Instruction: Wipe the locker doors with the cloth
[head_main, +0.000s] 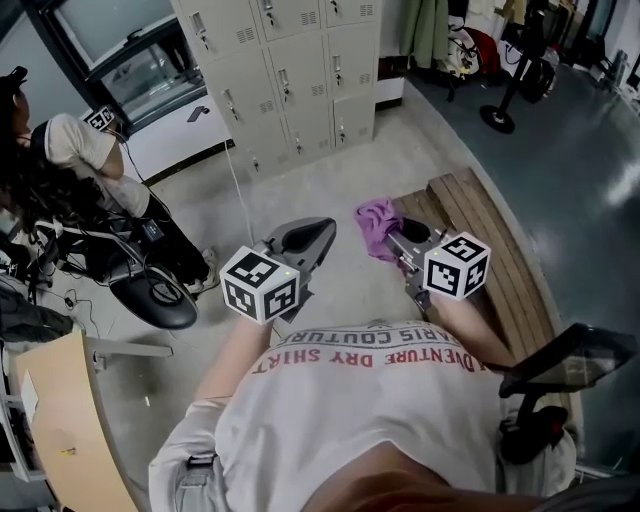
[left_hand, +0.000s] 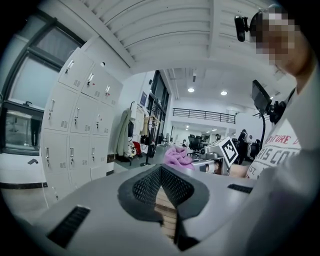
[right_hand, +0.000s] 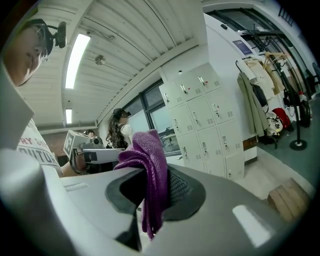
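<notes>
A bank of grey locker doors (head_main: 300, 70) stands ahead across the floor, also seen in the left gripper view (left_hand: 75, 120) and the right gripper view (right_hand: 210, 120). My right gripper (head_main: 395, 238) is shut on a purple cloth (head_main: 377, 225), which bunches above the jaws and hangs below them (right_hand: 150, 175). My left gripper (head_main: 305, 240) is held beside it, shut with nothing between its jaws (left_hand: 161, 175). Both grippers are well short of the lockers.
A wooden bench (head_main: 500, 260) runs along my right. A seated person (head_main: 70, 160) and a black office chair (head_main: 150, 295) are at the left. A wooden desk edge (head_main: 60, 420) is at lower left. Coats and a stand (head_main: 500, 110) lie beyond the lockers.
</notes>
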